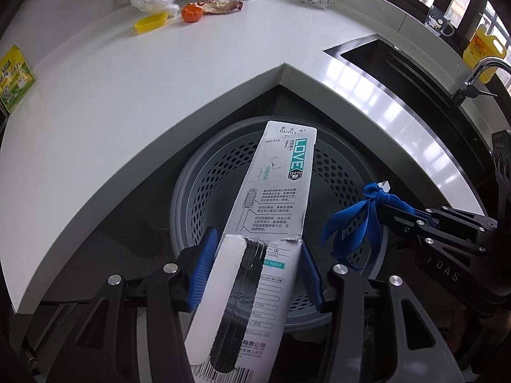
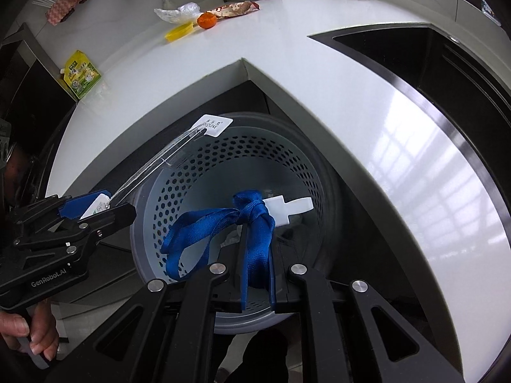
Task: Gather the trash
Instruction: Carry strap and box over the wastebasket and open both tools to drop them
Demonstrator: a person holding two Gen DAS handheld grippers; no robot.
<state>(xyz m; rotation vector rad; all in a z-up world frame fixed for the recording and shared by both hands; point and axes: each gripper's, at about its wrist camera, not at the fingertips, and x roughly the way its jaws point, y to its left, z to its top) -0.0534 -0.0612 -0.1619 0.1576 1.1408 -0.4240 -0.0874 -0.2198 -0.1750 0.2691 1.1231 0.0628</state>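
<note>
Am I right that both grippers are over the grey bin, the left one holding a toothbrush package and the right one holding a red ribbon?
Nearly. The ribbon is blue, not red, as the right wrist view shows. The rest holds: the left gripper holds the toothbrush package, the right gripper holds the ribbon, both over the grey bin.

bright daylight | window glare on countertop [image 2: 399,166] | sharp | fisheye-bent edges

My two wrist views look steeply down, close over the grey perforated bin [image 1: 204,191] tucked in the white bench [image 1: 159,89] corner. Both share bin [image 2: 179,198], bench [image 2: 319,73] and sink at upper right; each catches the other gripper at its frame edge.
</note>
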